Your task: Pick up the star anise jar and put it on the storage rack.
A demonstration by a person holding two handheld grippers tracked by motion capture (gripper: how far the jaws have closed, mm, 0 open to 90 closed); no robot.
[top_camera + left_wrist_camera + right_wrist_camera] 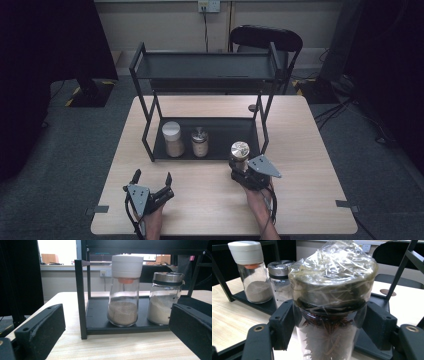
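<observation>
Wooden surface (210, 200), 2-tier black metal rack (205, 70) at the back. Left gripper (152, 177) rests on the surface near the front-left edge, fingers (41, 332) spread wide with nothing between them, aimed at the rack's left post. On the rack's bottom shelf: white-capped glass shaker (173, 138) with brown powder at left, steel-lidded glass jar (199, 142) with pale powder just beside it. Right gripper (240, 167) sits at the rack's front-right corner, fingers (283, 322) clamped on both sides of a glass spice jar (239, 155), upright, lid wrapped in clear film, dark dried spices inside. Jar is just outside the shelf's front edge, near the right post.
</observation>
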